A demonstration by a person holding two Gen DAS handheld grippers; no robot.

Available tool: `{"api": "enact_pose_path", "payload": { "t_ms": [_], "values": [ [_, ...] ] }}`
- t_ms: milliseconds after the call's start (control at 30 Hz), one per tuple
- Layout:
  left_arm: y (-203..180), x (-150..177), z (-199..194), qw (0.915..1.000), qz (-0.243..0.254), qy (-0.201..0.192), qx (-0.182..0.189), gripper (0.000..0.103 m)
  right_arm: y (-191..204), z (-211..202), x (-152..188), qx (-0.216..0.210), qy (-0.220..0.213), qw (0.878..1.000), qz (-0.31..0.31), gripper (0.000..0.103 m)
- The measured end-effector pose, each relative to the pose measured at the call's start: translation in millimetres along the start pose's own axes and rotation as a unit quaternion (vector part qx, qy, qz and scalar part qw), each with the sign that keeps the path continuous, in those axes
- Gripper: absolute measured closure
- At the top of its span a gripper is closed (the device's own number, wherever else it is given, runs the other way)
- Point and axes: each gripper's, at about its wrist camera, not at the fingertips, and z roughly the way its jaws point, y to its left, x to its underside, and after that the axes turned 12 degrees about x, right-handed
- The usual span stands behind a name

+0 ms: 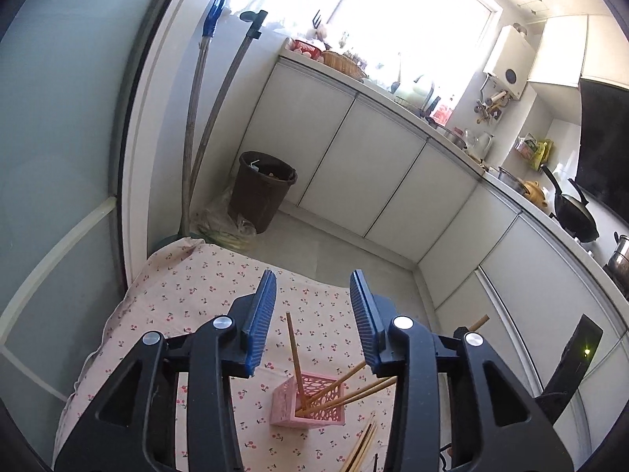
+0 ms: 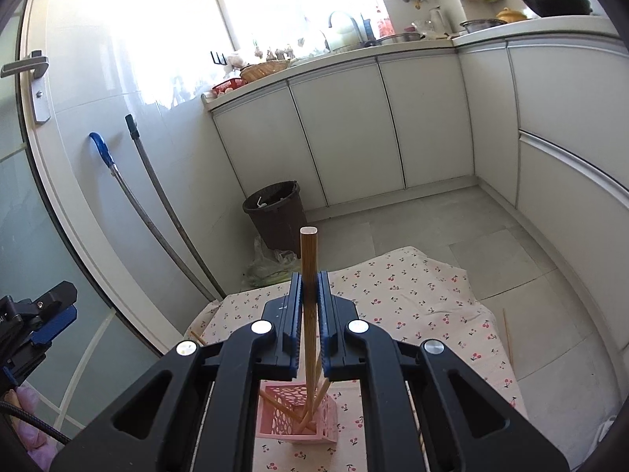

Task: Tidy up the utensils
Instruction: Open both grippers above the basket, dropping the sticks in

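Observation:
A pink perforated holder (image 1: 308,403) stands on the cherry-print cloth (image 1: 188,295), with several wooden chopsticks (image 1: 342,387) leaning in it. My left gripper (image 1: 312,316) is open and empty above and behind the holder. More loose chopsticks (image 1: 359,450) lie on the cloth near the holder. In the right wrist view my right gripper (image 2: 309,295) is shut on one upright chopstick (image 2: 308,259), whose lower end reaches down into the pink holder (image 2: 297,421).
The cloth-covered table (image 2: 412,287) ends at a tiled floor. A brown bin (image 2: 277,212) and two mop handles (image 2: 157,212) stand by the wall. White cabinets (image 2: 424,118) run along the back and right. One chopstick (image 2: 508,334) lies at the cloth's right edge.

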Motion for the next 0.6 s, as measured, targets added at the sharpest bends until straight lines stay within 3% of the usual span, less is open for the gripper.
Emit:
{"api": "enact_pose_path", "payload": {
  "t_ms": [167,233,467,600],
  "values": [
    [-1,9,13,0.9996,0.004,0.028,0.003,0.065,14,13,10,-0.016,0.001,1.000,-0.009,0.092],
    [-1,14,18,0.9992,0.009,0.040,0.002,0.065,17,16,14,-0.019,0.012,1.000,-0.011,0.067],
    [-6,29,29,0.9966,0.027,0.078,-0.002,0.064,12,-5,12,0.006,0.007,0.999,-0.031,0.062],
    [-10,40,33,0.9944,0.036,0.100,-0.006,0.058,-6,-17,20,0.014,0.021,0.999,-0.038,0.048]
  ]
}}
